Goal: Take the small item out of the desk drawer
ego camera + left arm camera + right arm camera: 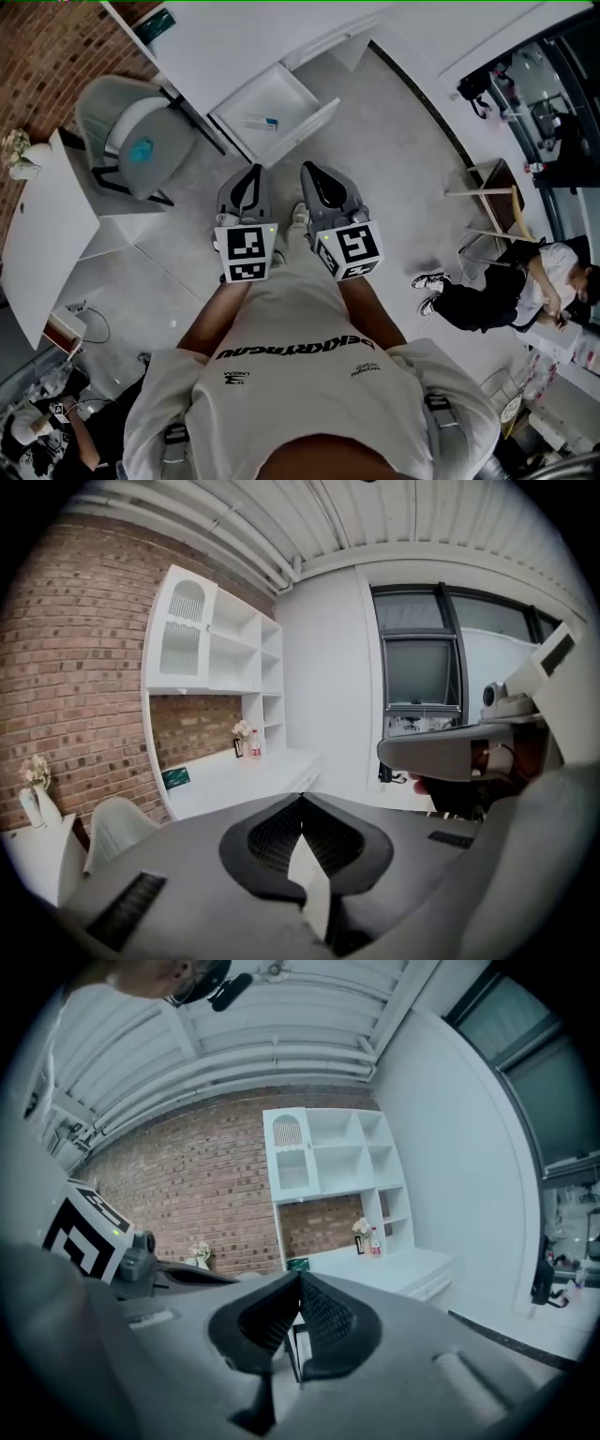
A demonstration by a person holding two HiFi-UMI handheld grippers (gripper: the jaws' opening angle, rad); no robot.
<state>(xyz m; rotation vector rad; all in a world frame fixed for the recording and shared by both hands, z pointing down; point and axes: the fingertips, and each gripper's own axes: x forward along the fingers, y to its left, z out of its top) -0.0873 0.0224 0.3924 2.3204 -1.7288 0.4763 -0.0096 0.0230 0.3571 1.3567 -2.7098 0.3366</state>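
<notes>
The white desk's drawer (314, 114) stands pulled open, seen from above in the head view. On its floor lies a small white item with a blue end (262, 122). My left gripper (254, 172) and right gripper (308, 171) hang side by side in front of my chest, short of the drawer and above the floor. Both point toward the desk (225, 42). The left gripper (302, 797) has its jaws shut with nothing in them. The right gripper (300, 1276) also has its tips together and holds nothing.
A grey chair (117, 117) with a teal object (142, 150) on its seat stands left of the drawer. A white table (47, 234) fills the far left. A person (511, 291) sits on the floor at right, near a wooden stool (497, 202). White shelves (220, 639) rise above the desk.
</notes>
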